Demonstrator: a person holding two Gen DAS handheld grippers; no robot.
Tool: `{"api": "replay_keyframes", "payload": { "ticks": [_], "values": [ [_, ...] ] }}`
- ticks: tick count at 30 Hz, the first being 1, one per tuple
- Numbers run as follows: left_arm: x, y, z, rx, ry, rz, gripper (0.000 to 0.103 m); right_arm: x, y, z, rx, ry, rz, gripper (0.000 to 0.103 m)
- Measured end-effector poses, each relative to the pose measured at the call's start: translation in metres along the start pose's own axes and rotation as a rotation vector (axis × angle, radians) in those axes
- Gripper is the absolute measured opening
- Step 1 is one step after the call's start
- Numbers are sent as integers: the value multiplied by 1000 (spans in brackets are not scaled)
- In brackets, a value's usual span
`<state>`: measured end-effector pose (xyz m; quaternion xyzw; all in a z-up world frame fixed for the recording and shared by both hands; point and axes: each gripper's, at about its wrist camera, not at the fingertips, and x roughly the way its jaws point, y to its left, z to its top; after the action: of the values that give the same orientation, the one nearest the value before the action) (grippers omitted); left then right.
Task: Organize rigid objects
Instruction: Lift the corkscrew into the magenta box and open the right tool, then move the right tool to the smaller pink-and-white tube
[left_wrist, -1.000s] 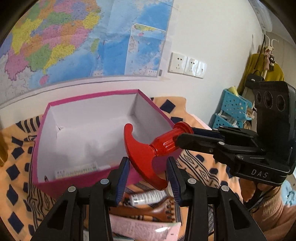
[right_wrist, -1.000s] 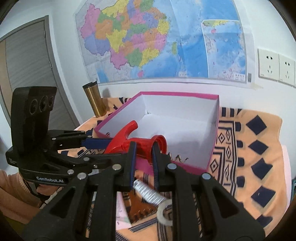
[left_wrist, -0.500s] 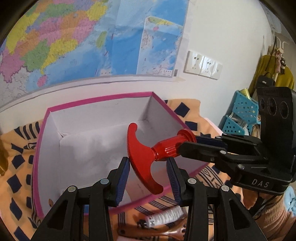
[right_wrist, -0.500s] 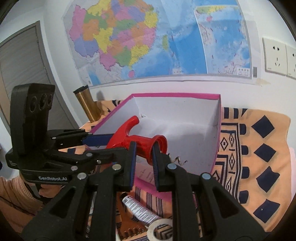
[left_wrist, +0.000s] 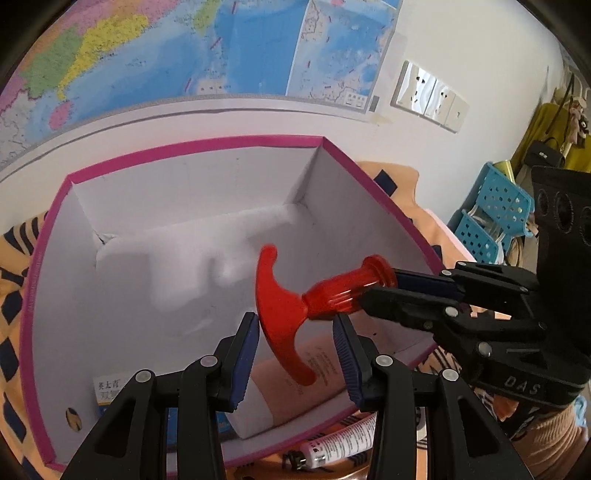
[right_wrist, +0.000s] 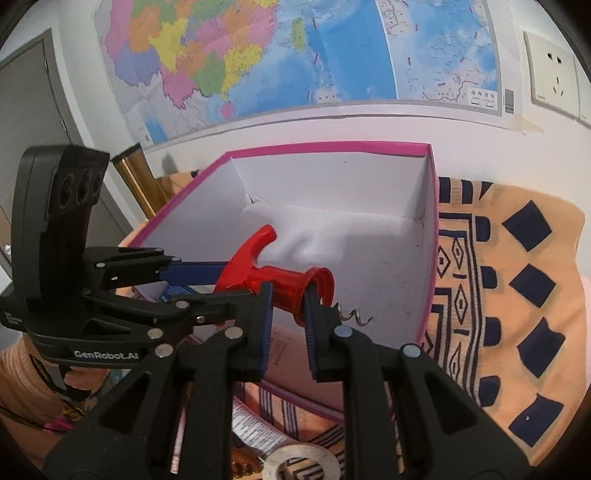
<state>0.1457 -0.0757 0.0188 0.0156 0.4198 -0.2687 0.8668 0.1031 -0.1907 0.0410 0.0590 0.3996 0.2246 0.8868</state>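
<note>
White wall carries a large coloured wall map (right_wrist: 295, 55) and white wall sockets (left_wrist: 428, 94), and below them an orange cloth with dark blue squares (right_wrist: 517, 295) covers the surface.

At the centre of both views is a red plastic corkscrew with a T-shaped handle and a ribbed barrel (left_wrist: 291, 306). The left gripper (left_wrist: 295, 358) has its blue-padded jaws set narrowly about the curved handle; one pad meets the handle's edge, but whether both pads press on it cannot be told. The right gripper (right_wrist: 288, 314) has its jaws close together, clamped on the barrel just behind the flared collar, and the bare metal spiral (right_wrist: 352, 315) sticks out past its fingertips. In the left wrist view that gripper enters from the right side, and in the right wrist view the left gripper reaches in from the left, a person's orange sleeve (right_wrist: 22, 387) behind it.

The corkscrew hangs over the open inside of a pink-rimmed cardboard box with white walls (left_wrist: 44, 332), above the box's near end. Beneath it, inside the box, lies a pale peach tube with printed text (left_wrist: 280, 391), and beside that a small blue and white carton (left_wrist: 107, 391). Outside the box, just under the grippers, a small white tube (left_wrist: 340, 443) and a roll of tape (right_wrist: 301, 463) rest on the cloth. Farther off, a gold cylinder (right_wrist: 138, 177) stands at the wall left of the box, and blue perforated plastic baskets (left_wrist: 495, 218) sit away to the right.
</note>
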Motion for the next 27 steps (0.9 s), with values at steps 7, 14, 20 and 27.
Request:
{"api": "replay_keyframes", "payload": {
  "ticks": [7,14,20,27],
  "values": [
    [-8,-1,-4,8,-29,20,42,-4,4,-5,-31,19,-81,18],
    [-48,-8,-23,47,-143,49,44,-39,7,-19,-12,-64,-41,23],
    [-69,-12,-46,68,-181,56,48,-66,18,-41,-15,-92,23,27],
    [-57,-11,-76,55,-117,78,48,-52,25,-83,10,8,56,27]
  ]
}}
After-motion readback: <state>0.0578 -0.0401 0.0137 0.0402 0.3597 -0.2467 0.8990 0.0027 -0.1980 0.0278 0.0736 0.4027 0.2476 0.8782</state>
